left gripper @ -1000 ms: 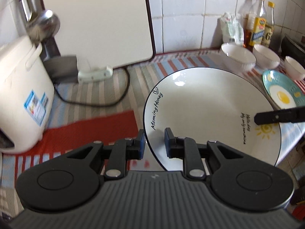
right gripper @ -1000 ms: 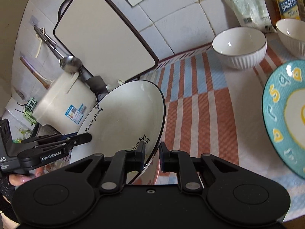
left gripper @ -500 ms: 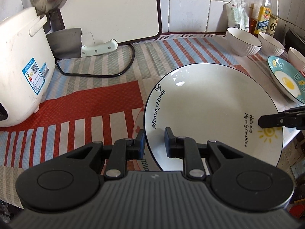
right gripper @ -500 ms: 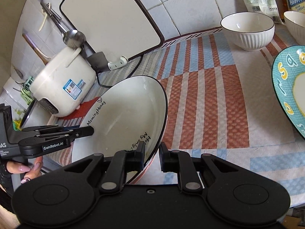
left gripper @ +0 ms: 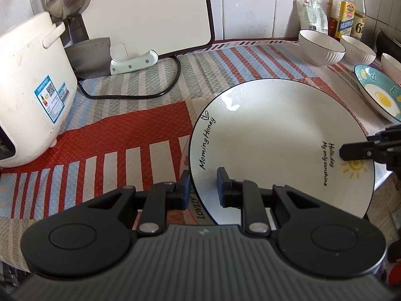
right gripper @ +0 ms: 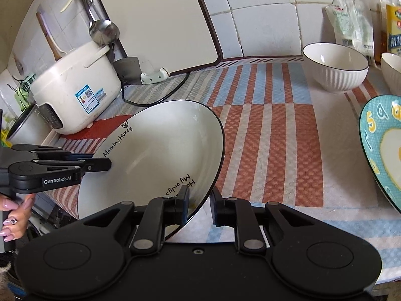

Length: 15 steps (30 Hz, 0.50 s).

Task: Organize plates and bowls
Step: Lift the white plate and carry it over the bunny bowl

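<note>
Striped counter cloth [left gripper: 140, 135] under white plate [left gripper: 270, 135]

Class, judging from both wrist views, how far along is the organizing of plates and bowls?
Done: nothing looks stacked yet. In hand: the white plate is gripped at its rim by the left gripper, while the right gripper's jaws are opening around the opposite rim. Left: the blue plate and white bowls stand separate.

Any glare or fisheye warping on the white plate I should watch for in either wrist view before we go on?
Left wrist view: window glare on the white plate near its far rim; printed text stays sharp. Right wrist view: fisheye bends the cutting board and stretches the teal plate at the right edge; the plate's bowl shows soft streaky reflections; nothing is motion-blurred.
</note>
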Each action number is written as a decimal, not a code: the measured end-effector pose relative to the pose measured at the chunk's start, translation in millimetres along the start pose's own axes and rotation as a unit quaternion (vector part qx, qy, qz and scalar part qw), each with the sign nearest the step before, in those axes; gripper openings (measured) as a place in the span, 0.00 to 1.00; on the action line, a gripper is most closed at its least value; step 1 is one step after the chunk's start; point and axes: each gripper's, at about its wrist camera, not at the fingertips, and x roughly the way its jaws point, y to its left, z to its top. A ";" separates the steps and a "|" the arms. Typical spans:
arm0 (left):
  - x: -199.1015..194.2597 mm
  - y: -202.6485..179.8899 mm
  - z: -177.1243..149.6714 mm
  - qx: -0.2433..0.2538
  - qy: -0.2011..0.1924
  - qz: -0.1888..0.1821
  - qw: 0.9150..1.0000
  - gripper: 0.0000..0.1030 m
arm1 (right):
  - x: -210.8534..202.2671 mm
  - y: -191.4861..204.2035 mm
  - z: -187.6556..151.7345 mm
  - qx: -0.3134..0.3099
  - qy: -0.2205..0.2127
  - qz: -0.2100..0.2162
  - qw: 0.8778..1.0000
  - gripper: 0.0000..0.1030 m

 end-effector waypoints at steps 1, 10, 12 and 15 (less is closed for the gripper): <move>-1.3 0.2 -0.7 0.001 0.000 0.001 1.000 0.19 | 0.0 1.7 -0.2 -0.007 -0.001 -0.003 1.000 0.23; 2.0 -9.8 -13.8 0.040 -0.016 0.053 0.998 0.20 | 3.8 29.9 -6.5 -0.098 -0.023 -0.072 0.992 0.25; 2.6 -10.8 -13.7 0.043 -0.016 0.057 0.997 0.20 | 4.4 31.3 -6.5 -0.105 -0.025 -0.076 0.991 0.25; 2.2 -6.4 -9.6 0.034 -0.016 0.053 0.998 0.21 | 2.9 30.5 -5.2 -0.105 -0.024 -0.074 0.991 0.26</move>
